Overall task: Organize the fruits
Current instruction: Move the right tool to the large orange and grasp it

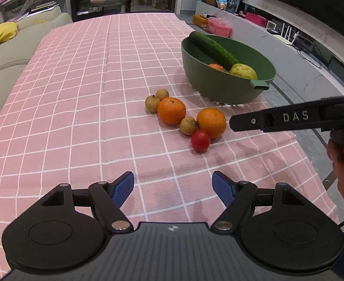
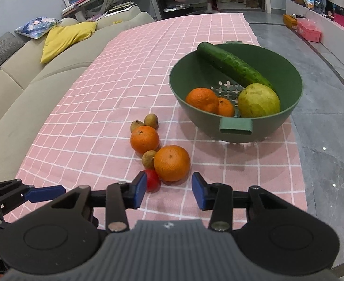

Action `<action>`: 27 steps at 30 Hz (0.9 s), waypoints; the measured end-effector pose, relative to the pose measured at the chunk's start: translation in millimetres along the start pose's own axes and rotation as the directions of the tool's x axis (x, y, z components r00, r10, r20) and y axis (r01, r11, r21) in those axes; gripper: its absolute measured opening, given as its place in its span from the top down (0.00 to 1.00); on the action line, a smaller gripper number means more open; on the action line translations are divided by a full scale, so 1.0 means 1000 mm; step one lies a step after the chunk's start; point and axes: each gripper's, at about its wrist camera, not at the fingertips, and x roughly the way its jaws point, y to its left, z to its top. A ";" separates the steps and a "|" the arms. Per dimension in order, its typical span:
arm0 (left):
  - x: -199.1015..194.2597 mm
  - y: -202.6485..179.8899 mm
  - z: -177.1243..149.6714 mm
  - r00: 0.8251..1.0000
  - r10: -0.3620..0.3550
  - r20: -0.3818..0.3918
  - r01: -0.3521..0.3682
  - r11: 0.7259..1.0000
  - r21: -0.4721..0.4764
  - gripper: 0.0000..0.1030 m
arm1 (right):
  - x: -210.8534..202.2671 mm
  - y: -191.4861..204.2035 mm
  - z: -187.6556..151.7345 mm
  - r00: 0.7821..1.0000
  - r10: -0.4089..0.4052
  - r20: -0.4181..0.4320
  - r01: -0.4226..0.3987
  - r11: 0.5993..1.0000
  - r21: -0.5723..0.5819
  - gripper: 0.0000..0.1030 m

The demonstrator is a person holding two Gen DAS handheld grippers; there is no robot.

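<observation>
A green strainer bowl [image 2: 289, 107] [image 1: 200, 75] holds a cucumber [image 2: 232, 65], a yellow-green guava [image 2: 258, 100] and two small oranges [image 2: 202, 99]. On the pink checked cloth lie two oranges [image 2: 172, 162] [image 2: 145, 139], three brown longans [image 2: 149, 159] and a red cherry tomato [image 2: 153, 180] [image 1: 200, 141]. My right gripper [image 2: 168, 190] is open, just short of the near orange, its left pad beside the tomato. My left gripper [image 1: 173, 187] is open and empty, well short of the fruit. The right gripper's black finger [image 1: 277, 119] shows in the left wrist view.
A beige sofa [image 2: 31, 77] with a yellow cushion [image 2: 66, 37] runs along the table's left side. The table's right edge drops to a grey marble floor [image 2: 324, 140]. A TV bench with boxes [image 1: 218, 27] stands at the far right.
</observation>
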 end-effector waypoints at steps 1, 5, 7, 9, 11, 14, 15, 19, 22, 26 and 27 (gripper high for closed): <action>0.001 0.002 0.000 1.000 0.000 -0.002 0.000 1.000 -0.002 0.14 | 0.003 0.000 0.002 1.000 -0.003 -0.003 0.003 1.000 0.001 0.61; 0.003 0.009 -0.001 1.000 -0.004 -0.009 0.004 1.000 -0.019 0.14 | 0.017 0.003 0.009 1.000 -0.021 -0.011 0.021 1.000 0.001 0.60; 0.004 0.010 -0.002 1.000 -0.010 -0.010 0.010 1.000 -0.028 0.14 | 0.025 0.002 0.012 0.999 -0.030 -0.020 0.030 0.999 0.013 0.60; 0.004 0.011 -0.003 1.000 -0.014 -0.010 0.014 0.999 -0.033 0.14 | 0.032 0.001 0.013 0.999 -0.027 -0.035 0.028 0.999 0.030 0.59; 0.004 0.012 -0.004 1.000 -0.021 -0.010 0.021 0.999 -0.038 0.14 | 0.040 0.001 0.014 0.998 -0.025 -0.049 0.026 0.999 0.038 0.59; 0.003 0.013 -0.004 1.000 -0.025 -0.008 0.024 0.999 -0.043 0.14 | 0.048 0.003 0.015 0.998 -0.040 -0.057 0.042 0.999 0.034 0.58; 0.003 0.015 -0.004 1.000 -0.025 -0.007 0.025 0.999 -0.047 0.14 | 0.051 0.003 0.015 0.997 -0.044 -0.059 0.046 0.998 0.035 0.58; 0.004 0.020 -0.005 1.000 -0.030 -0.009 0.029 0.997 -0.068 0.14 | 0.060 0.003 0.017 0.997 -0.047 -0.068 0.050 0.998 0.042 0.56; 0.005 0.020 -0.004 0.999 -0.031 -0.012 0.030 0.997 -0.071 0.14 | 0.063 0.001 0.018 0.997 -0.043 -0.065 0.046 0.998 0.052 0.58; 0.007 0.020 -0.003 0.999 -0.034 -0.011 0.033 0.997 -0.070 0.14 | 0.061 -0.001 0.018 0.997 -0.045 -0.064 0.048 0.998 0.045 0.59; 0.008 0.020 -0.002 0.999 -0.035 -0.012 0.034 0.997 -0.070 0.14 | 0.060 -0.003 0.017 0.997 -0.046 -0.066 0.049 0.998 0.046 0.59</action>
